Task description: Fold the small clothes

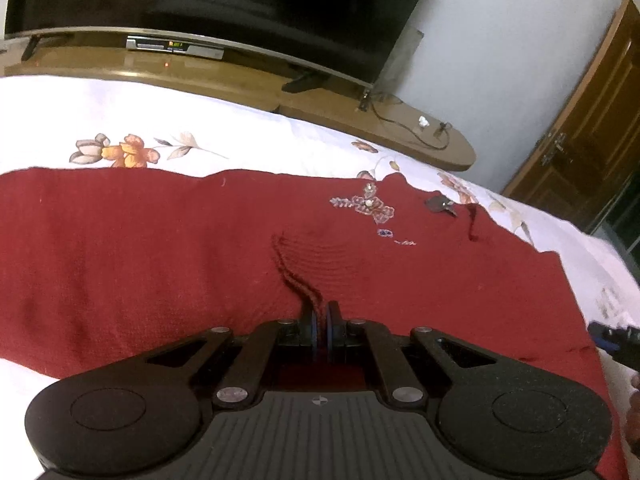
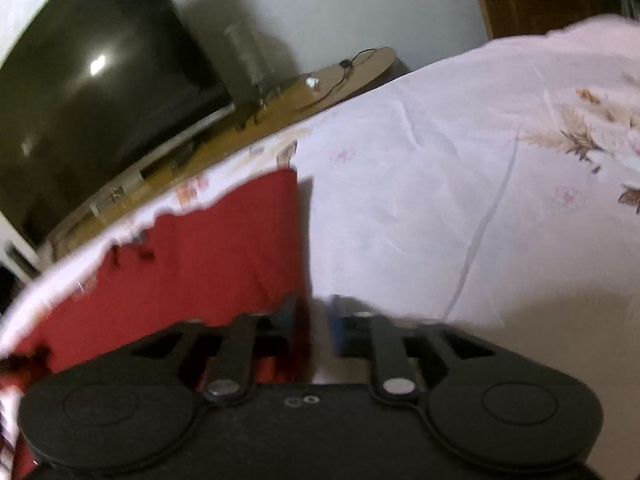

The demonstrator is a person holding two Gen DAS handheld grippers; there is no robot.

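Note:
A dark red knit garment [image 1: 160, 248] with a beaded flower motif [image 1: 370, 206] lies spread flat on a white floral bedsheet [image 1: 200, 120]. My left gripper [image 1: 321, 318] is shut on a pinched ridge of the red fabric near its front edge. In the right wrist view the red garment [image 2: 208, 264] fills the lower left, with its straight right edge running down to my right gripper [image 2: 314, 320]. The right gripper's jaws stand slightly apart around that edge; the view is blurred. The right gripper's tip also shows at the right edge of the left wrist view [image 1: 616, 340].
A large dark television [image 1: 224, 0] stands on a wooden unit [image 1: 320, 108] beyond the bed, with a set-top box [image 1: 174, 46] and cables. A wooden door [image 1: 592, 120] is at the right. White sheet [image 2: 460, 200] extends to the right of the garment.

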